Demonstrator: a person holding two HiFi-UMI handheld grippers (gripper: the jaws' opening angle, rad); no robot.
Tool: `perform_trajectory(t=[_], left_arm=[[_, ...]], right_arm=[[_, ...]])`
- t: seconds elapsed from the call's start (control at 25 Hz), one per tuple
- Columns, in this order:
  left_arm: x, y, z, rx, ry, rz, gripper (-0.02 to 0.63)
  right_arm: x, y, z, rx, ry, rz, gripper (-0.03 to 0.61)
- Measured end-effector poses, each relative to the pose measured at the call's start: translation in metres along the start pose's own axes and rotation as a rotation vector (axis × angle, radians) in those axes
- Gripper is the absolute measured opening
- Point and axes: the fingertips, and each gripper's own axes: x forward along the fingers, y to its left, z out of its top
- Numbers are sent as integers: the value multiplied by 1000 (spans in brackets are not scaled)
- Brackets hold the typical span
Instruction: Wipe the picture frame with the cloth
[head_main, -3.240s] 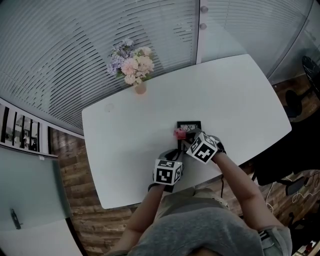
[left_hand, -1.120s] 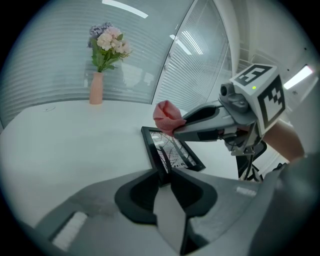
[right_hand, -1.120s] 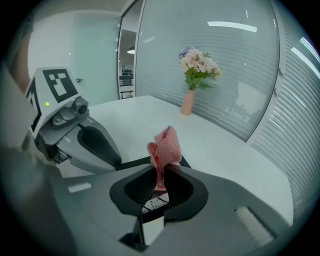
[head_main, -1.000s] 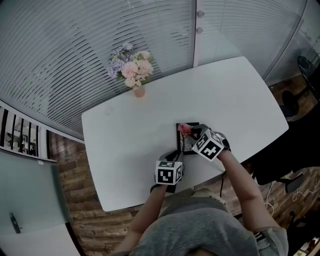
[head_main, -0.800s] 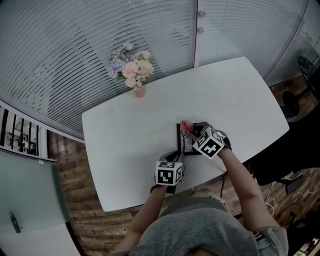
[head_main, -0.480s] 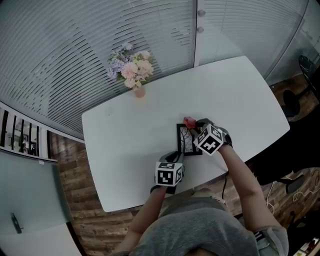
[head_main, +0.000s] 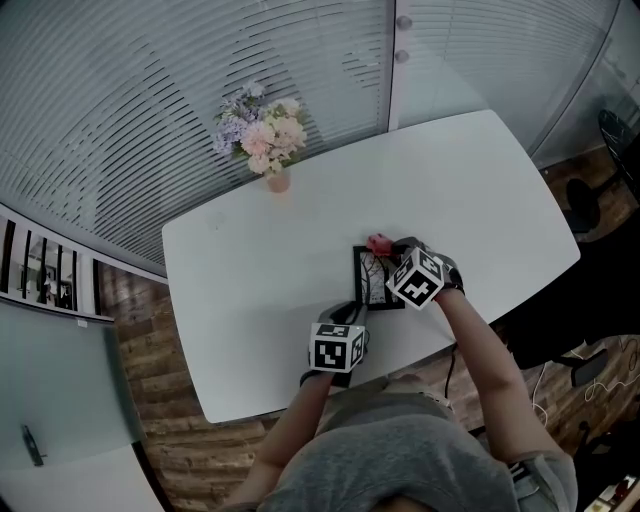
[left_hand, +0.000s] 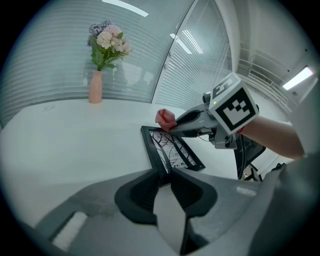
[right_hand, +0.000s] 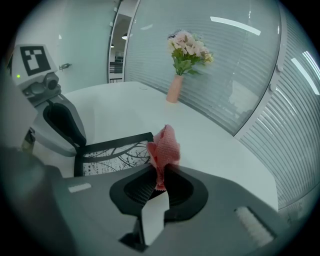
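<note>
Holding frame: left tool (left_hand: 164, 178) was shut on the near corner of the picture frame (left_hand: 172, 150).
Holding cloth: right tool (right_hand: 161, 176) pinched the pink cloth (right_hand: 164, 145) tight.
Frame: lay flat on the white counter (head_main: 450, 180), cloth at its far edge.

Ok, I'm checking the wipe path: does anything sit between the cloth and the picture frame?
Nothing visible does. The right gripper holds the cloth at the far end of the picture frame; the left gripper only pinches its near corner.
</note>
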Motion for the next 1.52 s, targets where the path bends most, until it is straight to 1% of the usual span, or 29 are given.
perform_trajectory(t=[0.48, 1.52], left_arm=[[0, -2, 0, 0, -2, 11, 83], [1, 0, 0, 2, -14, 38, 83]], right_arm=[[-3, 20, -8, -16, 25, 65, 46], [-23, 59, -21, -13, 39, 151, 46]])
